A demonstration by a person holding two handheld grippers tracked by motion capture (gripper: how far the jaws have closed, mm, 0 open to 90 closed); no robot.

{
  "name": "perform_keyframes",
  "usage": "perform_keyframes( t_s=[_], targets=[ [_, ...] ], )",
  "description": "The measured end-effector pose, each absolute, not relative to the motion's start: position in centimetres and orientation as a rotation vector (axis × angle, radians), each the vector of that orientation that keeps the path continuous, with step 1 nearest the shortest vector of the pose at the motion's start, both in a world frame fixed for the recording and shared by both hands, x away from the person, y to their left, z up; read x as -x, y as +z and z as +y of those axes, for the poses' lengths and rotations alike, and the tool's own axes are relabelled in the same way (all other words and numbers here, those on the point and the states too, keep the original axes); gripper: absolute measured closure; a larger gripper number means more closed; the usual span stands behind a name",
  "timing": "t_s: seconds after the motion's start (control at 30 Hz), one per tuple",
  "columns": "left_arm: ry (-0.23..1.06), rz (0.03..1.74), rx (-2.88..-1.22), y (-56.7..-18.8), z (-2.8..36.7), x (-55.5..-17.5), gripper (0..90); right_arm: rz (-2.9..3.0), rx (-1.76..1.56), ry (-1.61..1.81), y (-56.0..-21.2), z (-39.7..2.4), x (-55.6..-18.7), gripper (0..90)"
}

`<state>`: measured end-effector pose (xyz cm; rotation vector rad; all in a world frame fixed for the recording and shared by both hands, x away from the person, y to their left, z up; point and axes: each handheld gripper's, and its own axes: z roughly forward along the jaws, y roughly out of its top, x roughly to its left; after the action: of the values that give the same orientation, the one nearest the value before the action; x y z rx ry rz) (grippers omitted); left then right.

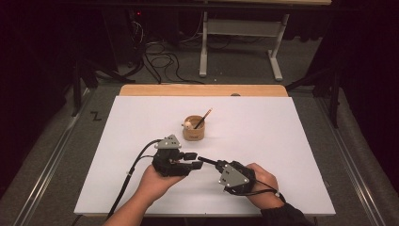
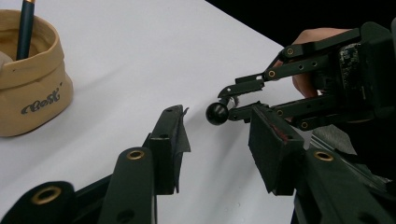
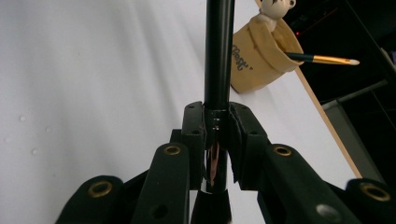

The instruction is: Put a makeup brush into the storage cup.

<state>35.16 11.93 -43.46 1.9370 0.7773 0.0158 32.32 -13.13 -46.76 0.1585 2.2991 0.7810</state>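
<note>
My right gripper [image 1: 217, 164] is shut on a black pen [image 1: 207, 160], which sticks out toward the left gripper. In the right gripper view the pen [image 3: 219, 56] runs straight up from between the closed pads of the right gripper [image 3: 217, 114]. My left gripper [image 1: 194, 160] faces it with jaws apart. In the left gripper view the pen's rounded end [image 2: 217, 113] hovers just beyond the gap of the left gripper [image 2: 217, 128], touching neither pad, with the right gripper [image 2: 229, 102] behind it.
A tan fabric pouch [image 1: 193, 129] stands mid-table on the white sheet [image 1: 282, 141], holding a dark pencil [image 1: 203, 118] and a small pale figure [image 1: 187, 125]. A wooden table edge [image 1: 202, 90] runs along the back; cables and a desk frame lie on the floor beyond.
</note>
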Motion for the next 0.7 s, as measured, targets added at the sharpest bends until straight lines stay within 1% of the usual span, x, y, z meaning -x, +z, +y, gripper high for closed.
perform_keyframes(
  t_s=[0.43,0.57,0.7],
  targets=[
    [-0.023,0.793,-1.970,-43.8,10.9,-35.5,54.3,2.308,-0.151,0.802,-47.0,-13.5,-32.0,78.7],
    [-0.039,0.792,-1.977,-43.8,10.7,-35.7,55.9,2.312,-0.131,0.808,-47.0,-13.4,-32.0,78.7],
    [-0.048,0.783,-1.975,-43.8,10.7,-35.6,61.3,2.310,-0.130,0.808,-47.0,-13.3,-32.0,78.7]
  ],
)
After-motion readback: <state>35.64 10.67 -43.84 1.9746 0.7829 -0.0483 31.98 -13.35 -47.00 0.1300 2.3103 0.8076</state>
